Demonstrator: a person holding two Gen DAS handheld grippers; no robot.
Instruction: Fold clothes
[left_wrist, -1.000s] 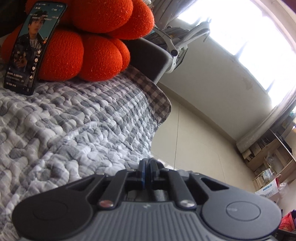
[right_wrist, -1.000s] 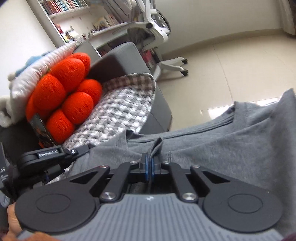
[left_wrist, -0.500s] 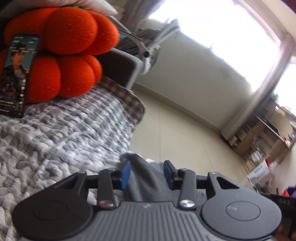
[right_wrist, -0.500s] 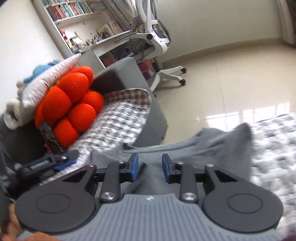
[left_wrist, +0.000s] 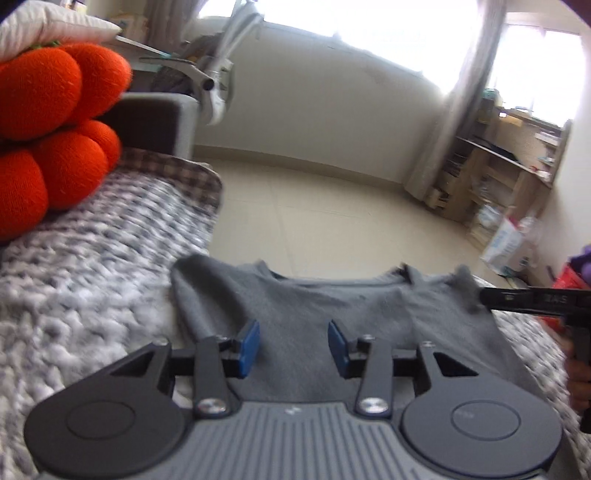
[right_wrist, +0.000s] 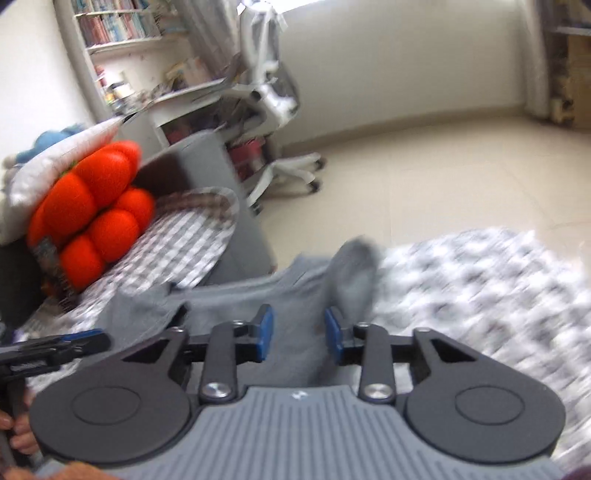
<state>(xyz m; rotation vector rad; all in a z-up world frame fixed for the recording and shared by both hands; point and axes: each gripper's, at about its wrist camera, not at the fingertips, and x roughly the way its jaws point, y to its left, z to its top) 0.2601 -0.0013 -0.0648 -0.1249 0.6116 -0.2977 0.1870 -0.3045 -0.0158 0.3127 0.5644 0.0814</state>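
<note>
Shirt (left_wrist: 325, 306), grey, lies flat on the grey-white quilt (left_wrist: 85, 280) at the sofa's front edge, directly ahead of both grippers. Neckline (left_wrist: 332, 282) faces away from the person, toward the floor; body runs back under the tools. Visible long axis runs side to side, left shoulder corner (left_wrist: 188, 269) to the right corner where cloth bunches upward. Whether it is already folded under itself cannot be told; lower half is hidden by the gripper bodies.

Left gripper (left_wrist: 291, 345) jaws wide apart, holding nothing, hovering over the middle-left of the shirt, nearer the left corner. Right gripper (right_wrist: 297, 334) also spread wide, empty, over the right part; a raised grey flap (right_wrist: 354, 273) sits just beyond its right finger. In the left view the right gripper reaches in from the right, level with the bunched corner.

Judgement: each tool is nearest its own-side corner, so a next grasp likely goes forward and outward. Motion blur makes edge contact hard to confirm.

Orange cushion (left_wrist: 55, 129) sits well left, clear of the shirt.
</note>
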